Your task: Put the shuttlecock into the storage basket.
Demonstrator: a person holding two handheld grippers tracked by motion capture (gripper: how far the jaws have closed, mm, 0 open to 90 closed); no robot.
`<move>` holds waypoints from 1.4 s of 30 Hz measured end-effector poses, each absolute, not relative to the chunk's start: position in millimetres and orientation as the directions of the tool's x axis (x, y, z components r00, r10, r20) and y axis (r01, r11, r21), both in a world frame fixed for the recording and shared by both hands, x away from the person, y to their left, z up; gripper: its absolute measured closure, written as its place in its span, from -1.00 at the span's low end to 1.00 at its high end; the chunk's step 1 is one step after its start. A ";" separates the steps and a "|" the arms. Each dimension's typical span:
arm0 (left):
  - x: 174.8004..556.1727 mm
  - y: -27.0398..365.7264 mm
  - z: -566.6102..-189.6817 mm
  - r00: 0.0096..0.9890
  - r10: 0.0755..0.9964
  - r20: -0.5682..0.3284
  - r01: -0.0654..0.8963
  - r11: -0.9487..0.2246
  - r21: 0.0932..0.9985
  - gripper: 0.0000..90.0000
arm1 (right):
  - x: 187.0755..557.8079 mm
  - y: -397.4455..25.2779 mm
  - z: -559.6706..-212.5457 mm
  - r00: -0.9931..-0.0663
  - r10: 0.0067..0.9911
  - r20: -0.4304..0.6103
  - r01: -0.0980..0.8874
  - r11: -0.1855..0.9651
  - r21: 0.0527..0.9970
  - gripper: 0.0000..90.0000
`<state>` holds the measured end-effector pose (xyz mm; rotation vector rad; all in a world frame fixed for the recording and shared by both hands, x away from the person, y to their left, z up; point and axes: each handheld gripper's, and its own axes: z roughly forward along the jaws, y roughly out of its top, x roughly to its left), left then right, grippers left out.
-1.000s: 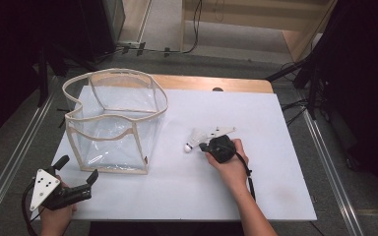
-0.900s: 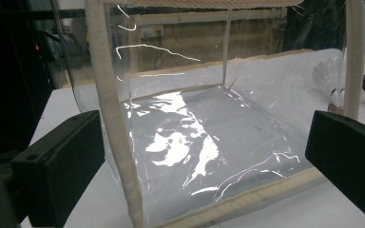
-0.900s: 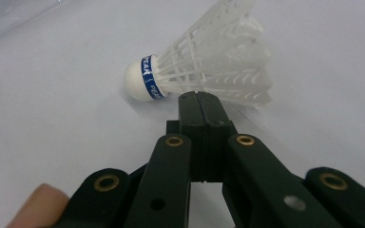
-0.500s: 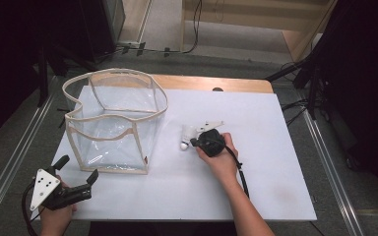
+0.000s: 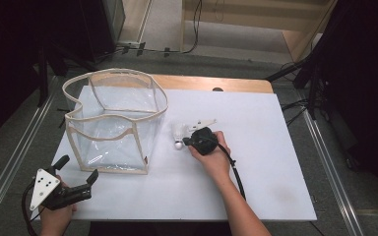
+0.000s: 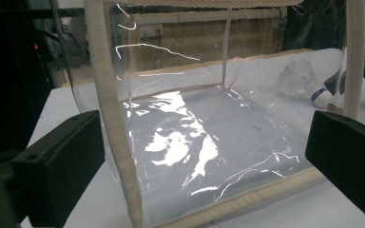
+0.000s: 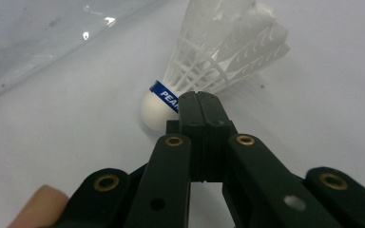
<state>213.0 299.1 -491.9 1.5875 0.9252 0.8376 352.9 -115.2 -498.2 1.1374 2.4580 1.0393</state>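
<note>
While the right gripper (image 7: pixel 199 102) has its jaws pressed together on nothing, the shuttlecock (image 7: pixel 204 71) lying just beyond its tips looks light with a crushable skirt, best gripped at the firm cork, the left gripper (image 5: pixel 76 184) resting open.

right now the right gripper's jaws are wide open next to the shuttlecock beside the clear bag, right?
Not quite: the right gripper has its jaws pressed shut, tips at the shuttlecock. The right gripper view shows this. The shuttlecock does lie beside the clear bag.
</note>
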 end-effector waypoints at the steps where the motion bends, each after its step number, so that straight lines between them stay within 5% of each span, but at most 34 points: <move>1: 213.0 299.1 -491.9 0.452 0.890 0.056 0.144 -0.135 0.980 -1.00 | 353.0 -113.6 -497.5 -0.671 0.738 0.074 0.568 0.447 0.691 0.94; 10: 212.9 298.8 -492.0 0.451 0.891 0.058 0.145 -0.137 0.980 -1.00 | 350.6 -110.2 -484.9 -0.681 0.728 0.077 0.546 0.436 0.715 0.74; 14: 213.0 298.8 -491.9 0.451 0.891 0.059 0.145 -0.138 0.980 -1.00 | 344.1 -110.5 -476.5 -0.672 0.735 0.095 0.555 0.414 0.721 0.06; 17: 213.1 298.8 -491.9 0.451 0.890 0.059 0.145 -0.138 0.980 -1.00 | 342.7 -110.5 -473.9 -0.665 0.741 0.095 0.560 0.410 0.720 -0.17; 19: 213.0 298.7 -491.9 0.451 0.891 0.060 0.145 -0.139 0.980 -1.00 | 342.0 -110.0 -473.0 -0.635 0.760 0.135 0.596 0.372 0.711 -0.61; 24: 212.9 298.8 -491.9 0.451 0.890 0.058 0.145 -0.137 0.980 -1.00 | 343.1 -107.9 -477.0 -0.582 0.796 0.165 0.648 0.331 0.686 -1.00; 30: 213.1 298.9 -491.9 0.451 0.891 0.057 0.145 -0.136 0.980 -1.00 | 342.6 -96.2 -484.7 -0.559 0.812 0.164 0.665 0.322 0.674 -0.89; 35: 213.1 299.1 -491.9 0.451 0.891 0.054 0.146 -0.133 0.980 -1.00 | 344.7 -87.9 -493.5 -0.521 0.839 0.160 0.689 0.302 0.659 -0.40; 42: 213.3 299.0 -491.9 0.450 0.891 0.056 0.146 -0.135 0.980 -1.00 | 342.9 -79.6 -499.8 -0.489 0.865 0.116 0.694 0.305 0.652 -0.11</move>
